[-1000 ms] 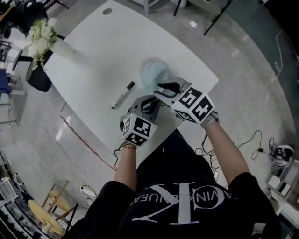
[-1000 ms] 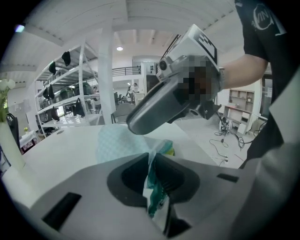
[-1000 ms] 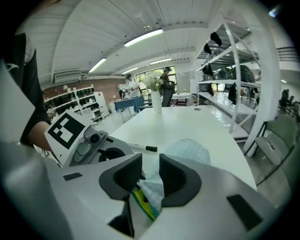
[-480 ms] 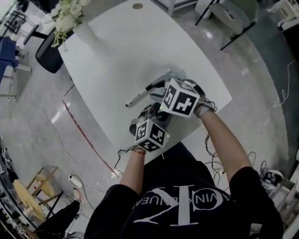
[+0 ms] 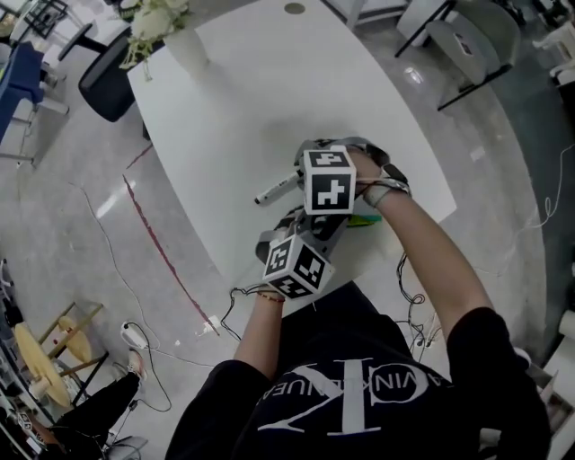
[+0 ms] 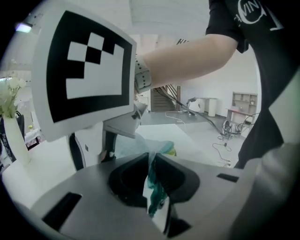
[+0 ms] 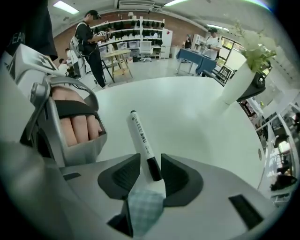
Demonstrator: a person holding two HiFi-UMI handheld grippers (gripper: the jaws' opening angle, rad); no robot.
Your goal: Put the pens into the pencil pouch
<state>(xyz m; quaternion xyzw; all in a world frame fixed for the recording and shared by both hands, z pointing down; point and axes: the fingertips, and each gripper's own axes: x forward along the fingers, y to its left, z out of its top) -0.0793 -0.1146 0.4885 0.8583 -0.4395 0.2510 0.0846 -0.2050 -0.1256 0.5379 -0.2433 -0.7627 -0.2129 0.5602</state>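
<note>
A white marker pen [image 5: 275, 188] with a black cap end lies on the white table [image 5: 234, 108]. My right gripper [image 7: 151, 171] points steeply down over the pen [image 7: 142, 138]. Its jaws have just been opening and stand open, with the pen's black end between them and a gap on one side. In the head view its marker cube [image 5: 328, 180] covers the jaws. My left gripper [image 6: 152, 176] is shut on a fold of the pale teal pencil pouch [image 6: 153, 190]. The pouch [image 5: 364, 220] is mostly hidden under my hands. A checked corner of it [image 7: 145, 211] shows beneath the right jaws.
A white vase of flowers [image 5: 171, 27] stands at the table's far left corner, a dark chair [image 5: 108, 85] beside it. The table's near edge [image 5: 238, 269] runs just under the left cube [image 5: 295, 265]. Cables lie on the floor. People stand at benches [image 7: 93, 37] beyond.
My right gripper has swung off the pouch, rolled over and come down to the left onto the pen's near end. The left gripper has stayed on the pouch.
</note>
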